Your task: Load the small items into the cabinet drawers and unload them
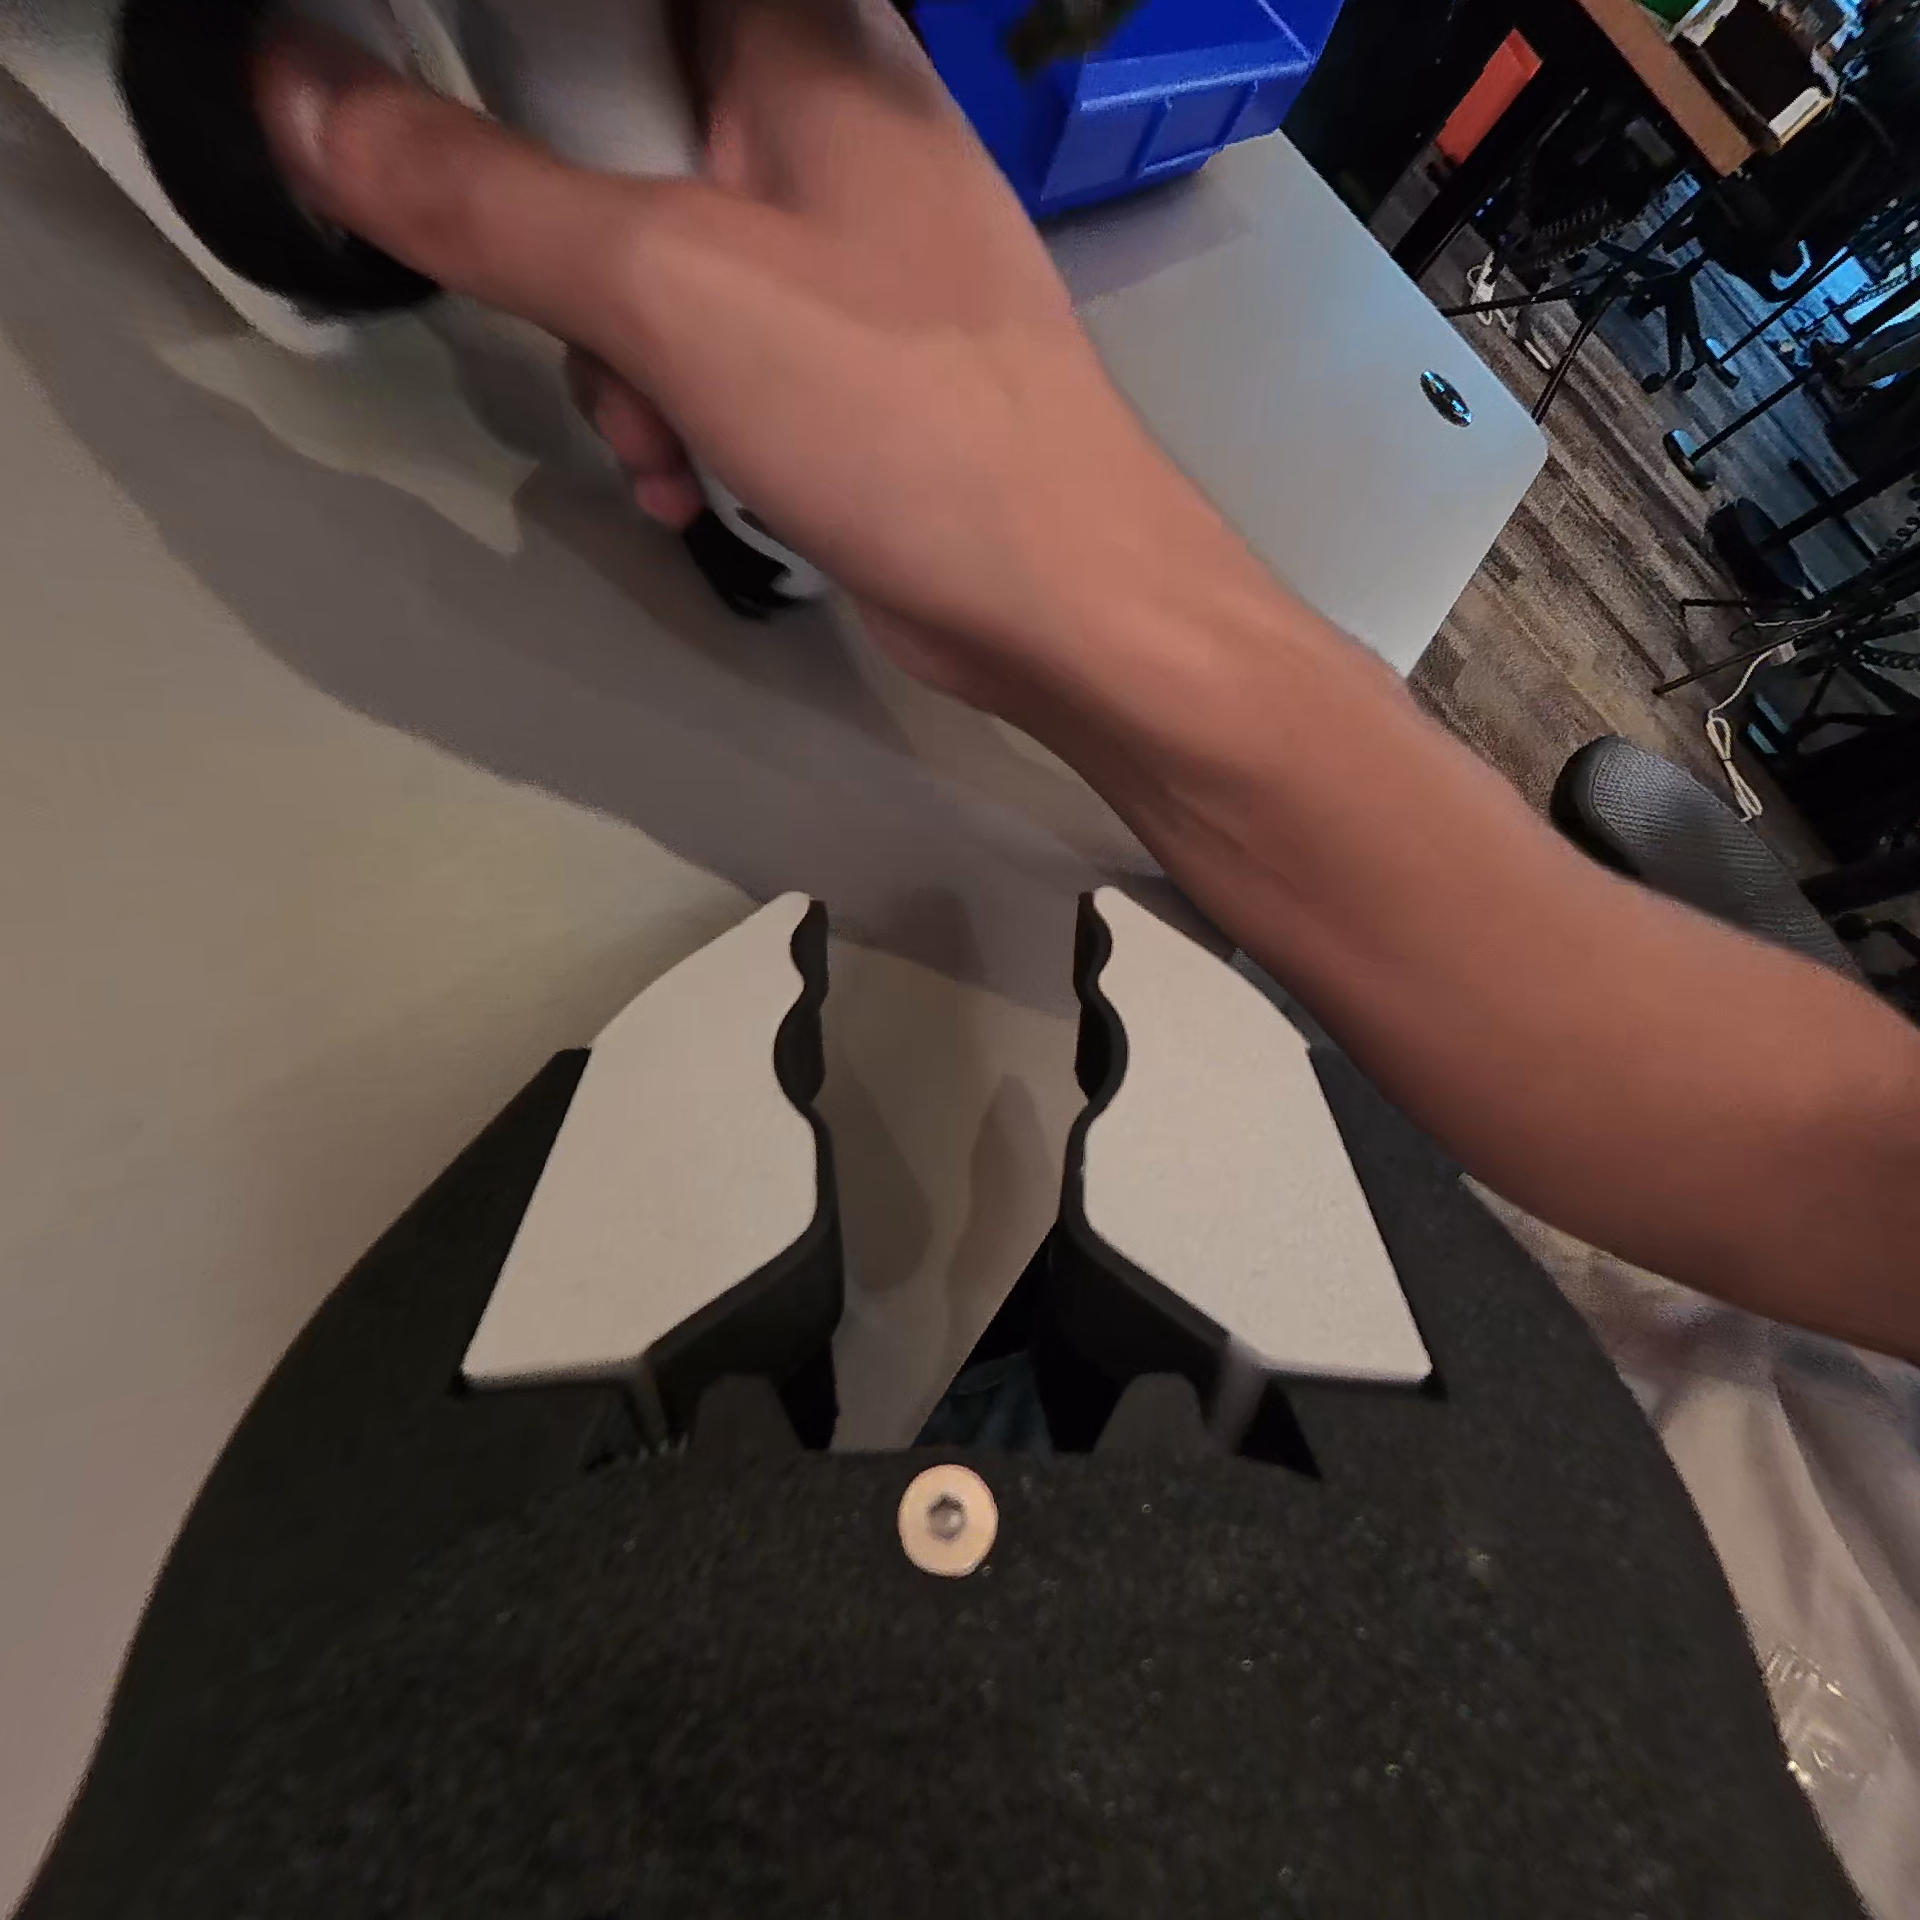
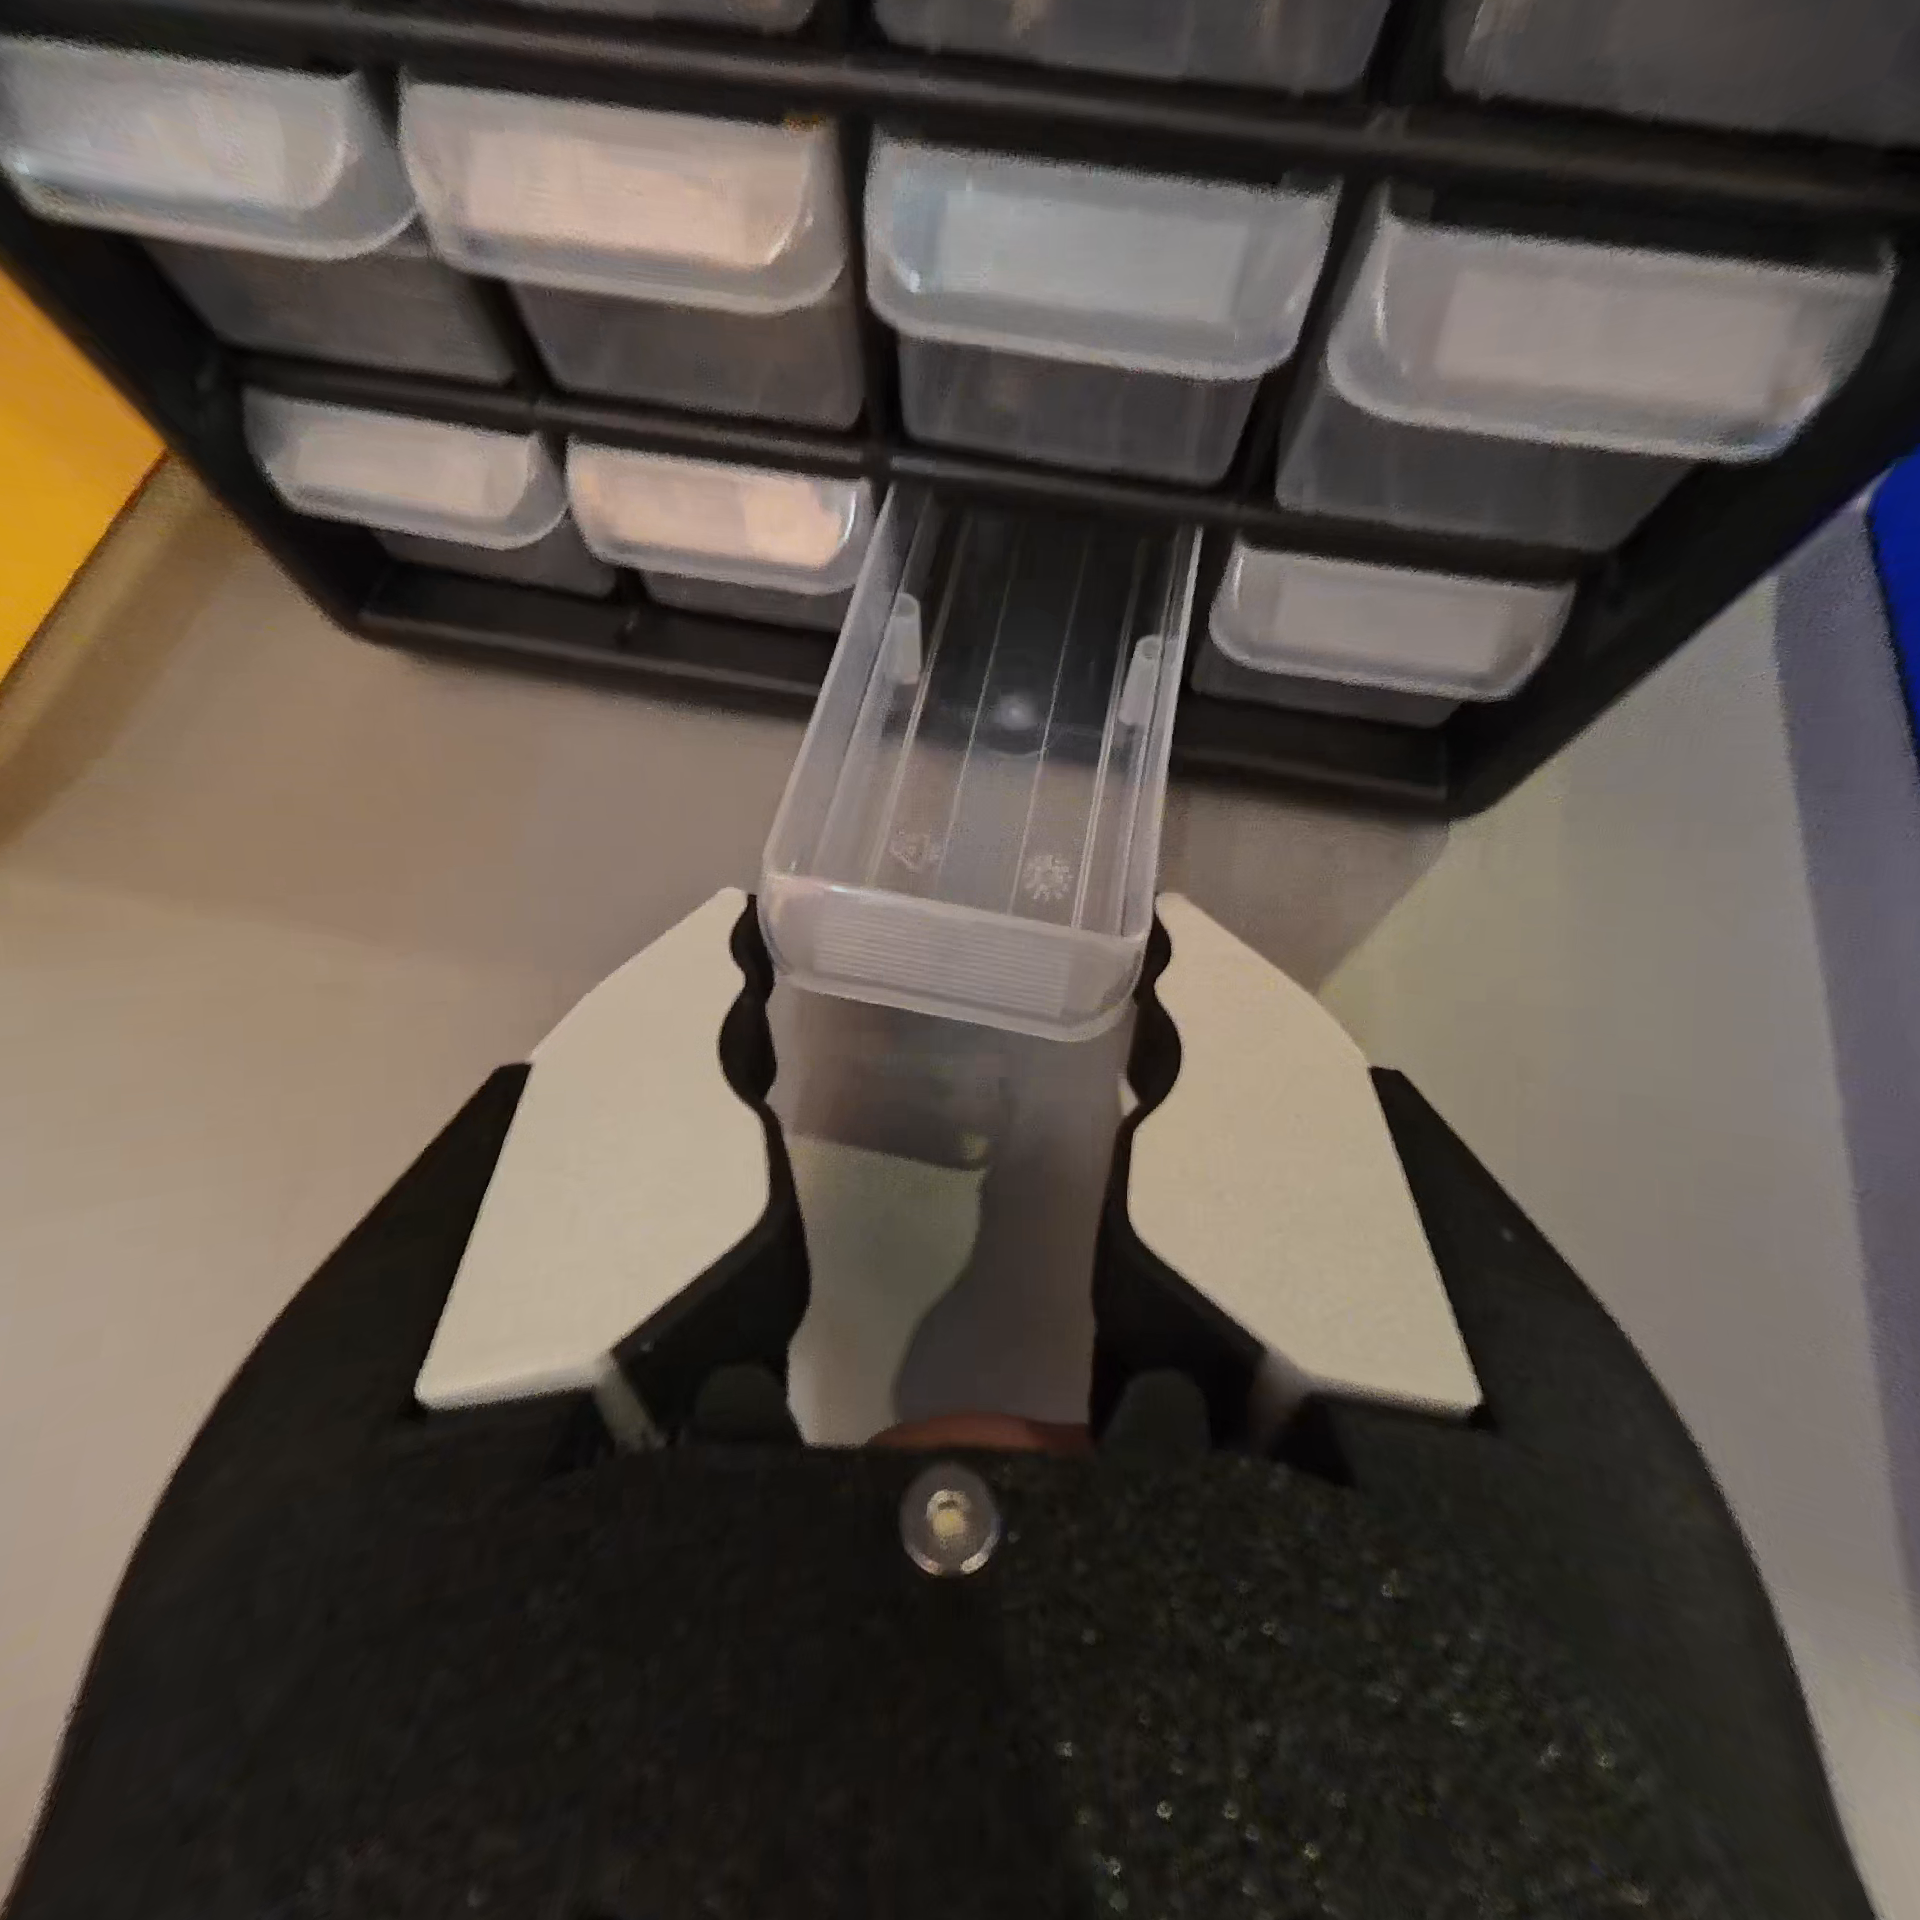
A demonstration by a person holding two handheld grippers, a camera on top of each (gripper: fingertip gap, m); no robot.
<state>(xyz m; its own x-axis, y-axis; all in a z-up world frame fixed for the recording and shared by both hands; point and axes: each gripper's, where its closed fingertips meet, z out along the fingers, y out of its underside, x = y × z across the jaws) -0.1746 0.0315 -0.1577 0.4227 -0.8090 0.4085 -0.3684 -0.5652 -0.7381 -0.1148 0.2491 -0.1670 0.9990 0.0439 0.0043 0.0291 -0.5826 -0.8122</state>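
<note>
We have the right gripper (image 2: pixel 951 961) clamped on the clear drawer (image 2: pixel 971 769), drawn far out of the cabinet (image 2: pixel 1558 717). Pulled further, it could drop free. The left gripper (image 1: pixel 951 940) hangs apart, empty, over the table (image 1: pixel 260 935).

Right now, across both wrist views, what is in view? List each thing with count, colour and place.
Cabinet: one, black frame, standing on the table.
Open drawer: one, clear, bottom row, pulled out, looks empty.
Closed drawers: at least eight, clear, around the open one; contents blurred.
Bin: one, blue, far end of table.
Table: one, pale grey.
Office chair: one, grey mesh, beside table.
Right claw: black and white, shut on the open drawer's front.
Left claw: open, empty, over the table.
Hand: one, holding the other tool.
</note>
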